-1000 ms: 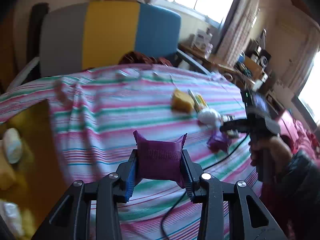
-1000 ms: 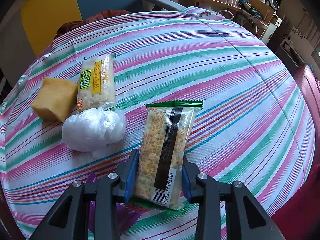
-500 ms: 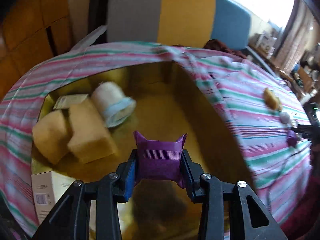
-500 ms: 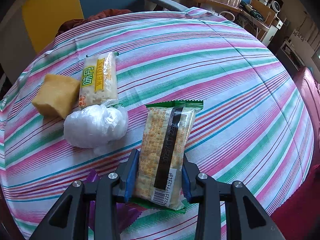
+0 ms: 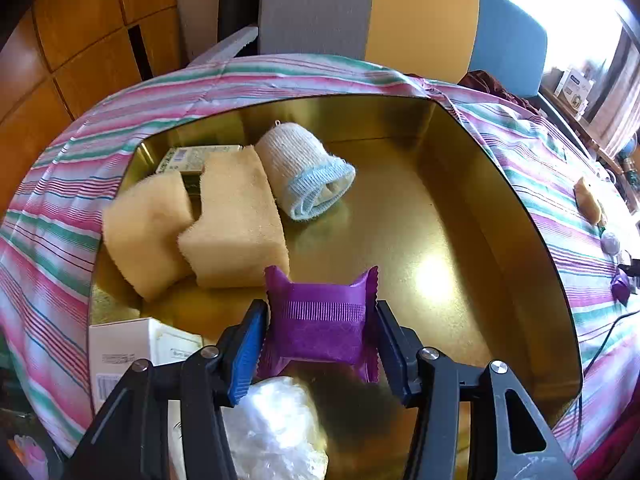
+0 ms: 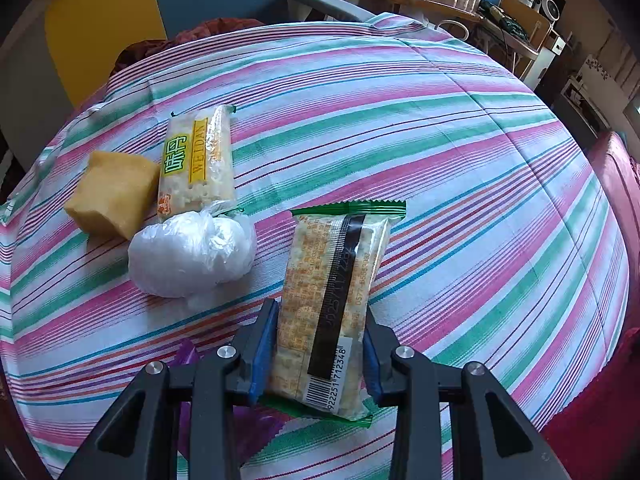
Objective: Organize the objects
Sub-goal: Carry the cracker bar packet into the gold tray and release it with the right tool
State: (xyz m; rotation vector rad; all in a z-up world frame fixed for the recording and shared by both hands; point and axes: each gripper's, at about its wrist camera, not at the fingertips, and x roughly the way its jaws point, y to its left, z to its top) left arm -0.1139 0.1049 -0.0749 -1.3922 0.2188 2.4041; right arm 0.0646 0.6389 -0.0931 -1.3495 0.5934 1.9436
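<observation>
Between the blue pads of the left gripper (image 5: 320,336), a purple packet (image 5: 320,320) is pinched above the gold tray (image 5: 480,184), over its near part. Just below it lies a white plastic ball (image 5: 276,432); farther in sit two yellow sponges (image 5: 236,224) — touching — and a rolled white sock (image 5: 304,168). The right gripper (image 6: 320,344) clamps a green-edged cracker pack (image 6: 332,300) above the striped cloth (image 6: 460,152). Left of it lie a plastic wad (image 6: 192,256), then a sponge (image 6: 112,194) and a second cracker pack (image 6: 198,164).
</observation>
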